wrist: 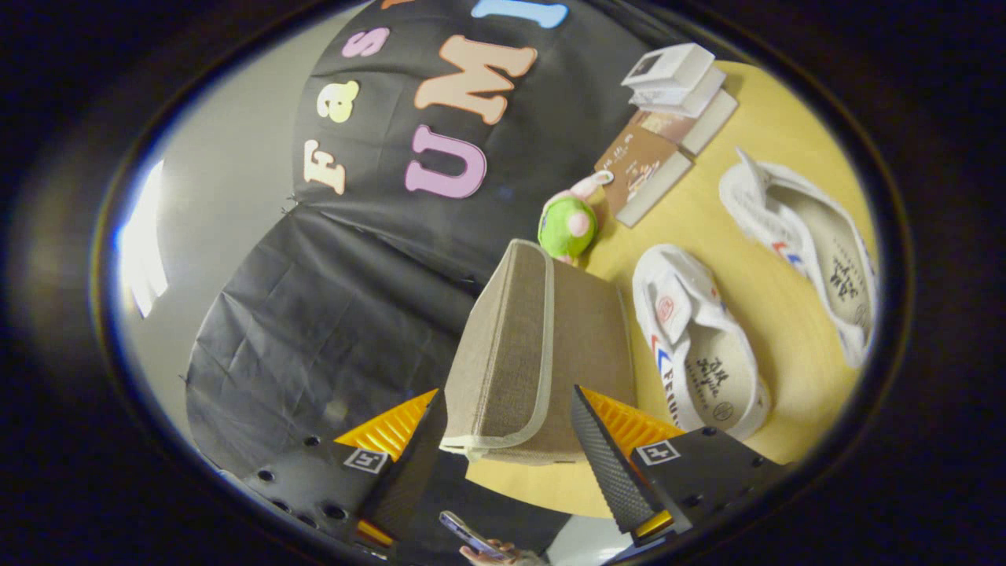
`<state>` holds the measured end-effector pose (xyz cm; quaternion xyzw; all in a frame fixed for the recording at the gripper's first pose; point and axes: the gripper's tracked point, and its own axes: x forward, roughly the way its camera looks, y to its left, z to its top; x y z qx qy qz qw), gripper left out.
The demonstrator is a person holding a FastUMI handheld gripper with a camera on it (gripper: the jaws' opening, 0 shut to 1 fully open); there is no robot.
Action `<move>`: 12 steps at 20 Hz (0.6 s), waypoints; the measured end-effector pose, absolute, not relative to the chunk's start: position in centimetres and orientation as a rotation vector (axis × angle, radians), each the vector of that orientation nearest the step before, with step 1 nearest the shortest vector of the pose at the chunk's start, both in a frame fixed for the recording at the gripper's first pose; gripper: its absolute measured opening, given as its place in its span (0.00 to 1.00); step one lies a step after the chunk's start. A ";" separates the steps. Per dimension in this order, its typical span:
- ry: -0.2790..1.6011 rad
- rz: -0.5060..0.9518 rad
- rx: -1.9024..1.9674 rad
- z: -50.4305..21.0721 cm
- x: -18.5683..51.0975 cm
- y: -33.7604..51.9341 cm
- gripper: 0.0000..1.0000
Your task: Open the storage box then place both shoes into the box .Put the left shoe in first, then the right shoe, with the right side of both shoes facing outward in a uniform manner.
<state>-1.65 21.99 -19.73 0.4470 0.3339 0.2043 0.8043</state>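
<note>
Beige woven fabric covers the storage box [542, 346], a rectangular container with a pale trimmed lid edge, standing on the yellow wooden table [786, 330]. Its near end lies between the gripper [507, 440] fingers, whose jaws stand wide to either side of it; whether either finger touches the fabric cannot be told. Beyond the box sits a green and pink plush toy [569, 224], just beside the box's far corner. Further on lies a row of books [668, 134], brown and white, the far ones stacked. Two white canvas shoes with red and blue stripes rest on the table beside the box, openings upward: the nearer shoe [695, 346] lies just beside the box wall, the farther shoe [809, 244] well apart from it. Black creased cloth hangs behind the table. Below the fingers, a person's hand [491, 550] holds a phone [468, 534].
</note>
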 end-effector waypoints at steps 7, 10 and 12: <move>0.777 0.465 1.201 -21.8 -1.2 23.9 0.98; 0.746 0.489 1.260 -20.6 -1.1 23.5 0.92; 0.739 0.487 1.265 -20.9 -0.9 23.5 0.86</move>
